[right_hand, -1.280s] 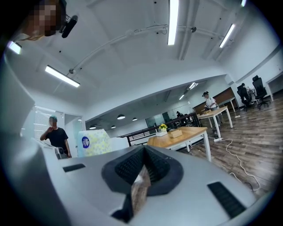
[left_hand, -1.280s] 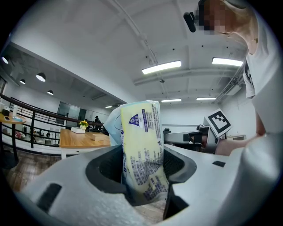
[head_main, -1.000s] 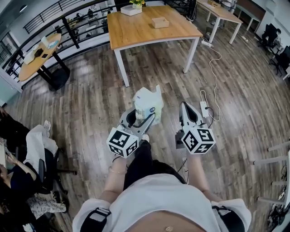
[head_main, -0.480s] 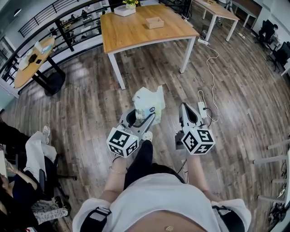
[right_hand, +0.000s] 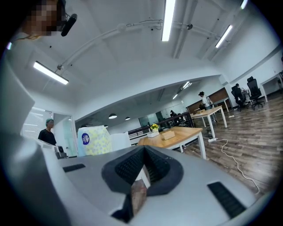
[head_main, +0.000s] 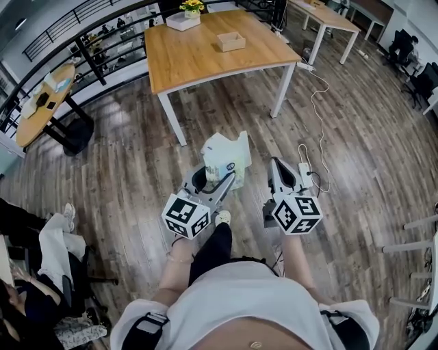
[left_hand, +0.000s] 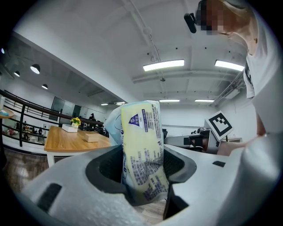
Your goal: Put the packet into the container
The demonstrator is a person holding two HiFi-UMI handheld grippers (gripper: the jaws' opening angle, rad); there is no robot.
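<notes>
Looks like a soft, light, crinkly packet (head_main: 224,160), pinched by one end in left gripper (head_main: 217,183) fingers. Probably squishes, so safer mid-body. Right gripper (head_main: 280,171) clenched, empty.

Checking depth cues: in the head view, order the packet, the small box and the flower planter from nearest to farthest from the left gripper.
1. packet, held in the left gripper itself.
2. small box, middle of the wooden table ahead.
3. flower planter, that table's far edge.
</notes>
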